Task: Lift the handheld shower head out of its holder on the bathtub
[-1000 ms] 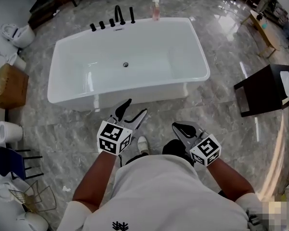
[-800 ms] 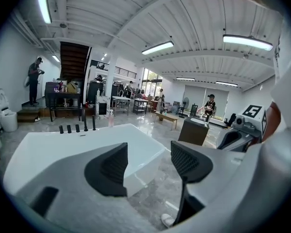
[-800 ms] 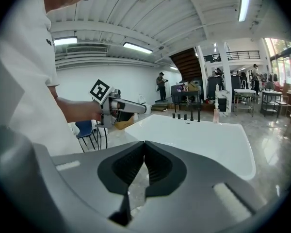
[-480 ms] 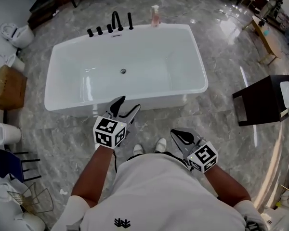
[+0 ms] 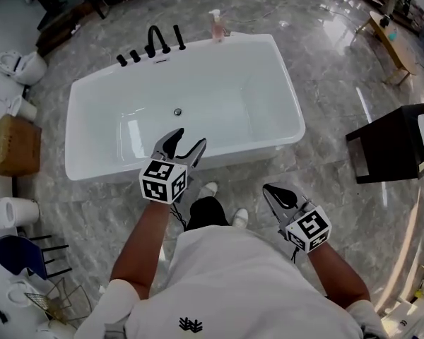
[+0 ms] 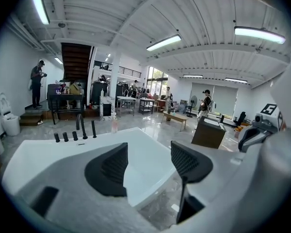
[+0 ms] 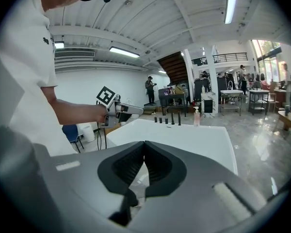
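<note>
- Well, the big white bathtub [image 5: 226,104] sits on the grey marble floor, and the person stands at its near side.
- The thin black shower head stick [image 5: 178,37] stands up in its holder on the far rim. It is just beside the curved black tap [image 5: 154,39] and 3 small black knobs [image 5: 135,55] (a pink soap bottle [image 5: 215,25] is near too).
- The left gripper [image 5: 187,141] is over the near rim. Its 2 jaws are wide apart with nothing between them.
- The right gripper [image 5: 274,189] is lower, by the person's side. Its jaws are pressed together on nothing.
- Both are well apart from the shower head, so I think the reach is only starting.
- To do it well, get close to the far rim and keep the left jaws wide. Come at the stick from the side and close around its middle. Then pull straight up, so it does not bump the tap.
</note>
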Demonstrator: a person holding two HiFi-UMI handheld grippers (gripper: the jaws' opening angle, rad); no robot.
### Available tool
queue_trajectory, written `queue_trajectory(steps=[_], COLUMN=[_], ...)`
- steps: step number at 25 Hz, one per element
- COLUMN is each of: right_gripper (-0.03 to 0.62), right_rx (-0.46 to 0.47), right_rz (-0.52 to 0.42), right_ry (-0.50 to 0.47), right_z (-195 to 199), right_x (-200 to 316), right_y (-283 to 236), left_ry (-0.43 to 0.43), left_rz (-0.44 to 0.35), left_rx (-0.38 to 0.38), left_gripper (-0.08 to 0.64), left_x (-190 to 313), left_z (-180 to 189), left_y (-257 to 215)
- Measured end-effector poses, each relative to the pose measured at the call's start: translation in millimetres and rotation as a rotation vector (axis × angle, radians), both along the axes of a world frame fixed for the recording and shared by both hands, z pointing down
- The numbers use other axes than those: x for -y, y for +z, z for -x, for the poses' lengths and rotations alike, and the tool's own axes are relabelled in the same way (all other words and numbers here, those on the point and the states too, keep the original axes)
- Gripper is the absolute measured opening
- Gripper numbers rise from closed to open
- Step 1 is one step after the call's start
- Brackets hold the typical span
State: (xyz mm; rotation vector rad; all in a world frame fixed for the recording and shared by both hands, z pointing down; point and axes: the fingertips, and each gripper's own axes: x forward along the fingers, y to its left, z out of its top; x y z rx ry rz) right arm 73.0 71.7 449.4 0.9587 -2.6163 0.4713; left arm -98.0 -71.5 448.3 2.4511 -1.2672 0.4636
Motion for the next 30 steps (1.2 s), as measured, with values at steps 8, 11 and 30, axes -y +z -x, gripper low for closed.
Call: queue_trajectory(steps=[8, 11, 30], right_gripper=[0.014, 0.014, 0.014], right_rx=[-0.010, -0.021, -0.094], right_rz=[0.045, 0.065, 0.236], right_ry=[0.138, 0.178, 0.363], right_z=[1, 14, 28], right_x=[90, 126, 255], right_y=[12, 18, 74], left_ry=[-0.003, -0.019, -0.135], left_rz=[0.003, -0.007, 0.013], left_rx=[0.036, 0.040, 0.168], left_gripper=[0.281, 0.281, 0.279], left_x=[129, 187, 499], left_z=[23, 41, 111], left_y=[29, 40, 152])
